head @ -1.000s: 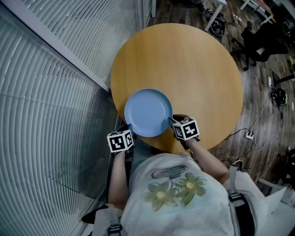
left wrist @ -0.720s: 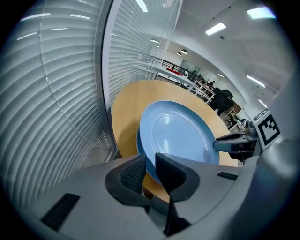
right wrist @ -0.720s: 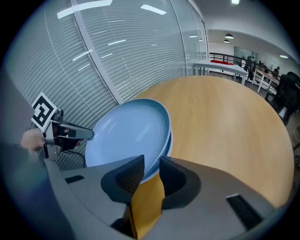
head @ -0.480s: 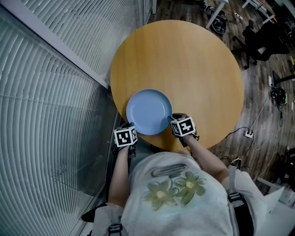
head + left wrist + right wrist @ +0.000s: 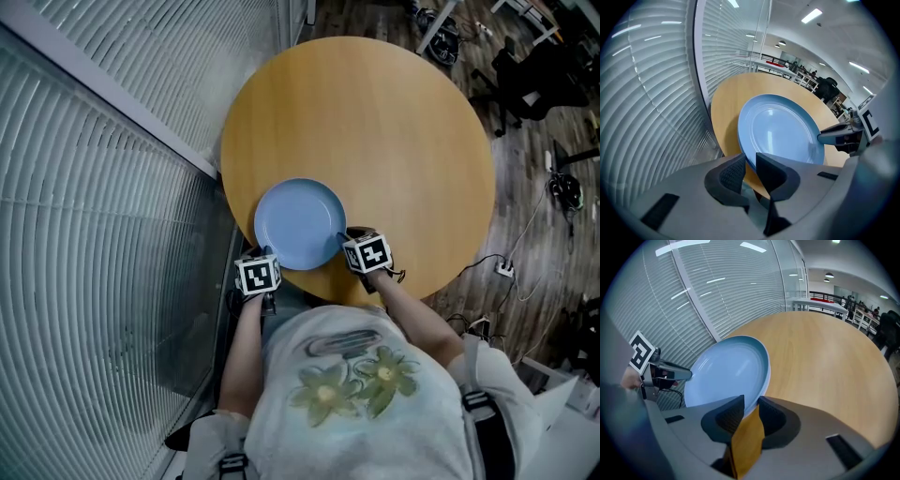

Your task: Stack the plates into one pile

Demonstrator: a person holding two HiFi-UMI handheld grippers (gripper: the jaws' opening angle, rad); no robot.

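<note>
A blue plate (image 5: 300, 223) hangs low over the near left part of the round wooden table (image 5: 403, 131), and I cannot tell whether it touches the top. My left gripper (image 5: 265, 255) is shut on its near left rim. In the left gripper view the rim (image 5: 746, 157) runs in between the two pads of the left gripper (image 5: 750, 166). My right gripper (image 5: 343, 238) is shut on the near right rim, and in the right gripper view the plate (image 5: 726, 371) enters the narrow slot of that gripper (image 5: 752, 406). Whether another plate lies under the blue one I cannot tell.
A glass wall with slatted blinds (image 5: 103, 187) runs close along the table's left side. The person's torso (image 5: 356, 394) is at the table's near edge. Cables and dark office chairs (image 5: 534, 84) are on the wooden floor to the right.
Both grippers have come down with the plate toward the table, and the marker cubes have drawn in a little toward the table's near edge. Neither grip has changed.
</note>
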